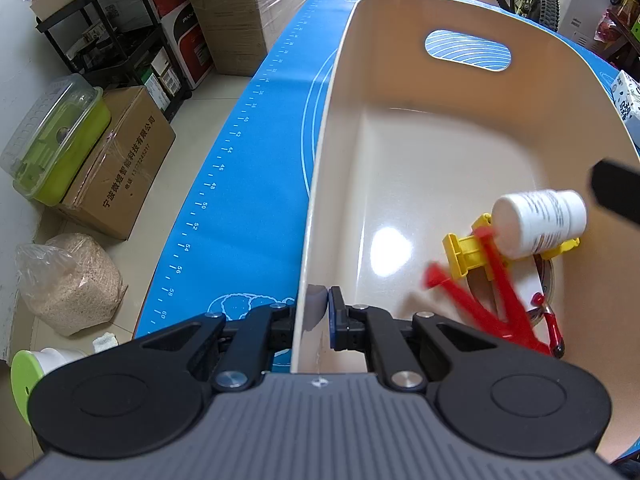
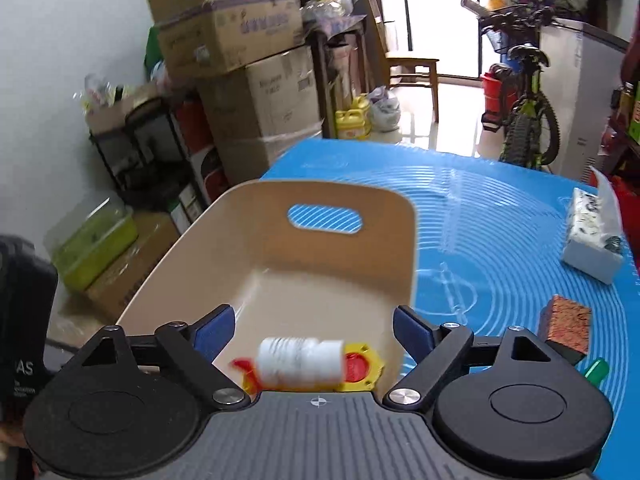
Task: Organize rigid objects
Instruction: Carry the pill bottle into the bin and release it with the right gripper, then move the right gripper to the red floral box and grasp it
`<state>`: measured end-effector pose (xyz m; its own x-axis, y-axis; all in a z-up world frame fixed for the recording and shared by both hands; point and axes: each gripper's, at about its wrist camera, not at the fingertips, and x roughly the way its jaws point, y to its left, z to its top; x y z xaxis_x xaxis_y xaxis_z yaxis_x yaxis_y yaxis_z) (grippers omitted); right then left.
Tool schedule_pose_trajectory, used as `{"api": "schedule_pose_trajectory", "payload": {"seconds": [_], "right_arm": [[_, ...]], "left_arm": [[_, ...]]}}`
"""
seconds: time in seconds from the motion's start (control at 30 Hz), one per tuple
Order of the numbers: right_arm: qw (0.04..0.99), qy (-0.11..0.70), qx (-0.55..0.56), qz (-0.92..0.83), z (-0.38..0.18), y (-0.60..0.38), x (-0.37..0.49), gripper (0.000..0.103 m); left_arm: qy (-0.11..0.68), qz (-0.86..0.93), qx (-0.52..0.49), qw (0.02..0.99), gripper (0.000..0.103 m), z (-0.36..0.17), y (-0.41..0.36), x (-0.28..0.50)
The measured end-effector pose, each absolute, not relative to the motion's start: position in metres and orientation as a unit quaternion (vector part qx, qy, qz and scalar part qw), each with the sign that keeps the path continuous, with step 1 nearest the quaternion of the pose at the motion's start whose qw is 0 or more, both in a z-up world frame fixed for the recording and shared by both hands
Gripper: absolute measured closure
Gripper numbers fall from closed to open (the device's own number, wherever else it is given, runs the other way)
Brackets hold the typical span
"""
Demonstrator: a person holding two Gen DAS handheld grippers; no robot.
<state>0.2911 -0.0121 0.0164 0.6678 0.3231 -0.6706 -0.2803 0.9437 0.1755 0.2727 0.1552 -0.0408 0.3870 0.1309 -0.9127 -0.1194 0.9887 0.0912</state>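
- Bottle [image 1: 538, 222], white plastic, lay blurred inside bin [image 1: 400, 152], on yellow/red toy [image 1: 480, 276], near bin's right wall.
- Prob. light, stiff, slick; best gripped across the body.
- Left tool [image 1: 316, 312] narrow, pinching bin's wall.
- Right tool [image 2: 314, 330] wide, empty, above bin.
- Blue mat [image 2: 500, 240] on table right of bin; cluttered rm w/ boxes.

White wall [image 2: 60, 40]; pale tiled floor [image 1: 160, 184]; stacked cardboard boxes [image 2: 260, 92]; black shelf [image 1: 120, 40]; bright window [image 2: 440, 20]; wooden chair [image 2: 412, 68].
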Motion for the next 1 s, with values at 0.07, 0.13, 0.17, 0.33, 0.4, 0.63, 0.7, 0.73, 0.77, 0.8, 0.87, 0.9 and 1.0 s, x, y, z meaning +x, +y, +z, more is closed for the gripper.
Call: {"api": "schedule_pose_trajectory", "payload": {"seconds": [0.07, 0.13, 0.17, 0.33, 0.4, 0.63, 0.7, 0.73, 0.77, 0.8, 0.87, 0.9, 1.0], "right_arm": [[0.915, 0.369, 0.034, 0.158, 0.019, -0.021, 0.293, 0.014], [0.918, 0.366, 0.037, 0.15, 0.022, -0.028, 0.295, 0.014], [0.92, 0.363, 0.038, 0.144, 0.022, -0.031, 0.295, 0.013], [0.929, 0.351, 0.049, 0.109, 0.026, -0.062, 0.3, 0.009], [0.931, 0.348, 0.059, 0.089, 0.026, -0.078, 0.304, 0.008], [0.93, 0.354, 0.098, 0.021, 0.013, -0.134, 0.316, 0.004], [0.93, 0.353, 0.102, 0.005, 0.006, -0.147, 0.32, 0.002], [0.93, 0.354, 0.102, -0.002, 0.002, -0.151, 0.322, 0.002], [0.928, 0.357, 0.104, -0.009, -0.003, -0.155, 0.324, 0.002], [0.925, 0.364, 0.108, -0.015, -0.01, -0.16, 0.328, 0.002], [0.919, 0.377, 0.111, -0.027, -0.022, -0.165, 0.333, 0.002], [0.916, 0.383, 0.11, -0.034, -0.029, -0.167, 0.336, 0.002], [0.915, 0.386, 0.101, -0.052, -0.044, -0.174, 0.344, 0.002]], "left_arm": [[0.548, 0.075, 0.005, 0.833, 0.092, -0.041, 0.155, 0.273], [0.549, 0.075, 0.005, 0.833, 0.092, -0.041, 0.156, 0.273], [0.548, 0.075, 0.005, 0.833, 0.092, -0.041, 0.155, 0.273], [0.549, 0.075, 0.004, 0.833, 0.092, -0.041, 0.155, 0.273], [0.548, 0.075, 0.005, 0.833, 0.092, -0.041, 0.155, 0.273], [0.549, 0.075, 0.005, 0.833, 0.092, -0.042, 0.155, 0.273], [0.549, 0.076, 0.005, 0.832, 0.092, -0.042, 0.156, 0.272], [0.549, 0.076, 0.004, 0.832, 0.092, -0.042, 0.156, 0.272], [0.549, 0.076, 0.005, 0.832, 0.092, -0.042, 0.156, 0.272], [0.549, 0.076, 0.005, 0.832, 0.092, -0.042, 0.156, 0.273], [0.55, 0.077, 0.005, 0.832, 0.092, -0.042, 0.156, 0.273], [0.549, 0.077, 0.005, 0.832, 0.092, -0.042, 0.156, 0.273], [0.55, 0.076, 0.004, 0.832, 0.091, -0.042, 0.156, 0.273]]}}
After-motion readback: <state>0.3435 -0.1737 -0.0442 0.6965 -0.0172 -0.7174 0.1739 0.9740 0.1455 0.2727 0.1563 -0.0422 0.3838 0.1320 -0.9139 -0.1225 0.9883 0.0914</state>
